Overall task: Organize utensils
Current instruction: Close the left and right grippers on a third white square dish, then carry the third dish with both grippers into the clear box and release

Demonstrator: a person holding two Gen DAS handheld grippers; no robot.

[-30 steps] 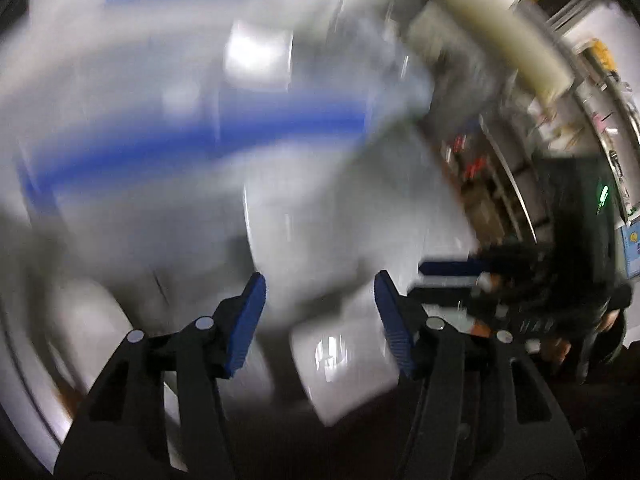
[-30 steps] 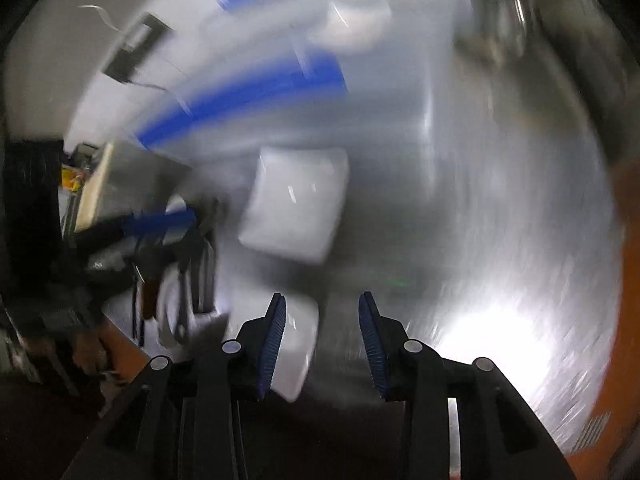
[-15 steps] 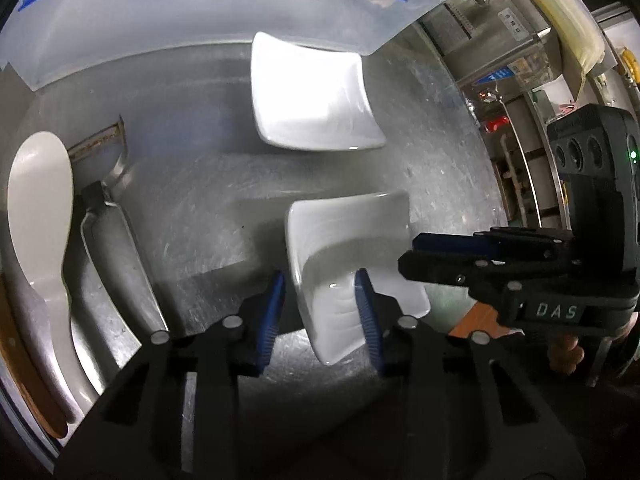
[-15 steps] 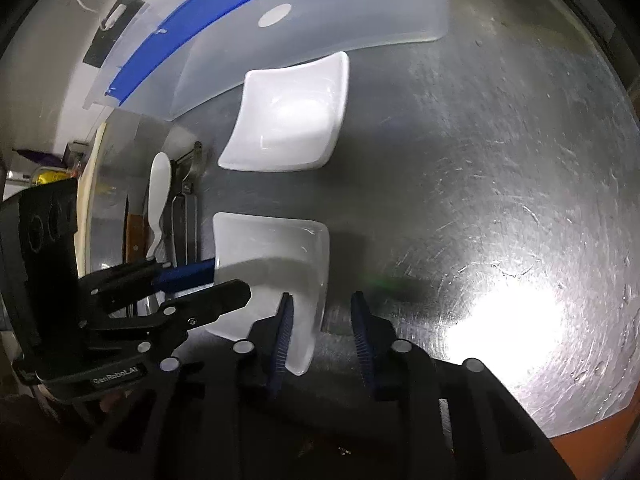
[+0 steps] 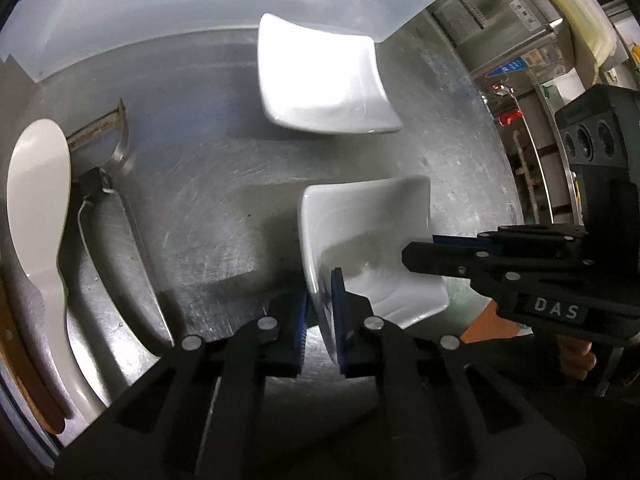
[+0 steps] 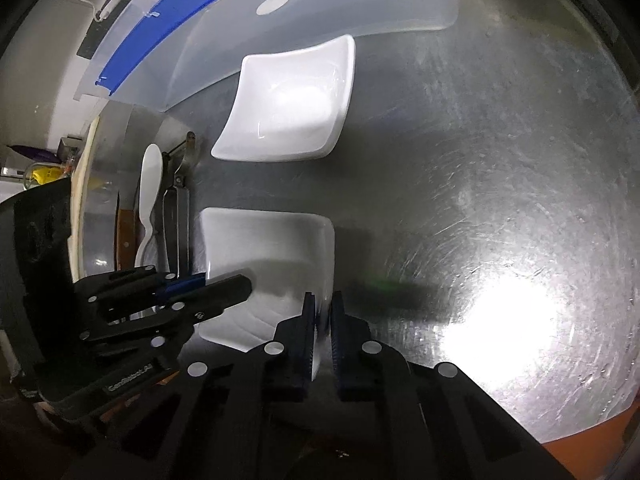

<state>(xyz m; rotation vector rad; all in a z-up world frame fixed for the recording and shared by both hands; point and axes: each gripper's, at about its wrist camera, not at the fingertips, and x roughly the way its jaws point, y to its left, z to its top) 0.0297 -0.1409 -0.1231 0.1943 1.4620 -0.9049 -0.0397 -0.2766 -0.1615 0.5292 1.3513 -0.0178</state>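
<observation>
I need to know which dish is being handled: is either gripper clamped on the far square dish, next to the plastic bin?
No, both the left gripper and right gripper pinch the near dish; the far dish sits untouched.

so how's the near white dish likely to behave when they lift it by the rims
The near dish looks like glazed ceramic: likely rigid and breakable. Its glossy rim may slip in the left gripper and right gripper. Pinched on opposite edges, it should stay level.

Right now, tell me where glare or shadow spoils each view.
Left wrist: glare washes out the far dish; the grippers' shadows darken the table beside the near dish. Right wrist: a blown-out hotspot at lower right; edges bow with fisheye.
</observation>
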